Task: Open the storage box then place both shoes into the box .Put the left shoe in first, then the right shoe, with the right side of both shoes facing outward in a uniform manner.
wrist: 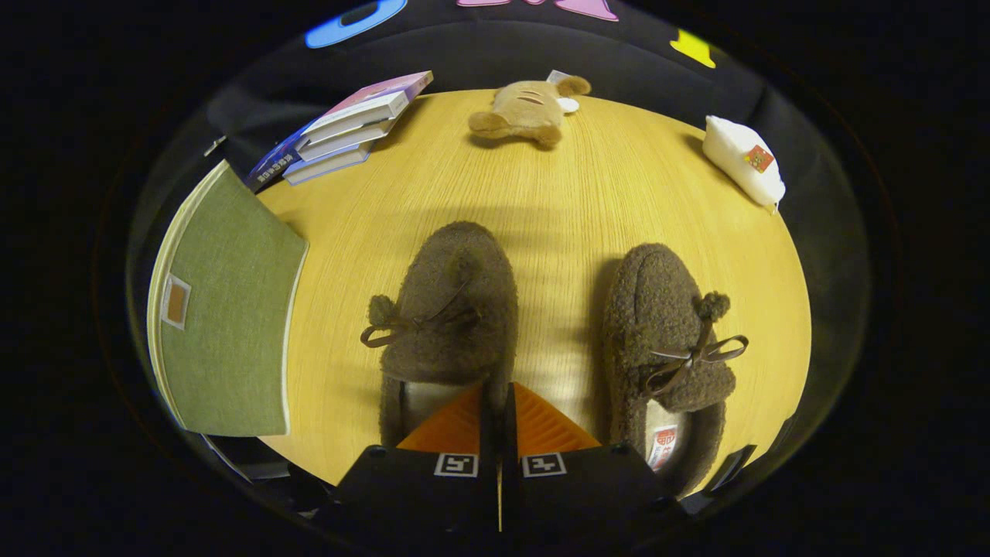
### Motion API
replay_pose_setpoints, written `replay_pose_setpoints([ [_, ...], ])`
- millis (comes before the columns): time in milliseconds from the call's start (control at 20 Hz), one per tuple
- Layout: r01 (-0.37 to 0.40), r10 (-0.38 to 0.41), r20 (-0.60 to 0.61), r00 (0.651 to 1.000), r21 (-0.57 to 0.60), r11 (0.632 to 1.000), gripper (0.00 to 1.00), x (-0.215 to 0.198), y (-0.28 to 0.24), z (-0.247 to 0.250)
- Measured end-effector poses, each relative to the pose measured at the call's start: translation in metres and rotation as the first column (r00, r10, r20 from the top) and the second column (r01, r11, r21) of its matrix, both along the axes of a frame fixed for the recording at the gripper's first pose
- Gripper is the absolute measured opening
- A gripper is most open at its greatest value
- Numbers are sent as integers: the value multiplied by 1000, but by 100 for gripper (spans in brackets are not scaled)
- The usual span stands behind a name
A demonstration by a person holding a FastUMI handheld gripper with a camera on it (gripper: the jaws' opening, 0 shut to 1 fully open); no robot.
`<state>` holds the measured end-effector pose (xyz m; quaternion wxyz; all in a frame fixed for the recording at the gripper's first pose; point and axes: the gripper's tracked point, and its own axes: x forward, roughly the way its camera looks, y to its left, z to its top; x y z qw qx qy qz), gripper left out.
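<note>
My gripper [497, 398] has its fingers pressed together with nothing between them, the tips hovering over the inner heel edge of the left shoe [448, 325], a fuzzy brown moccasin at 11 o'clock from my tips. Its mate, the right shoe [671, 340], lies at 2 o'clock, apart from the first, both toes pointing away from me on the wooden table [557, 201]. The green storage box [228, 309] sits at 9 o'clock with its lid down, overhanging the table edge, I think. That is my worry: prying the lid with closed fingers could shove the box off the edge. Grabbing a shoe before opening would break the order, and the soft fleece or thin bow may slip, twisting the shoe so its right side faces wrongly.
</note>
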<state>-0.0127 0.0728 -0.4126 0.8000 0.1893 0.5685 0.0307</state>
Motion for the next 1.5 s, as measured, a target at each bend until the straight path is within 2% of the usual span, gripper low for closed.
replay_pose_setpoints([
  [550, 74, -79, 74, 994, 59, 995, 6, 6, -4, 54],
  [850, 75, -88, 126, 988, 108, 991, 6, 19, 10, 116],
  [1000, 83, -113, 164, 980, 177, 981, 6, 33, 28, 159],
  [1250, 52, -115, 217, 969, 275, 960, 6, 56, 70, 225],
  [1500, 36, -116, 190, 975, 382, 923, 6, 75, 136, 251],
])
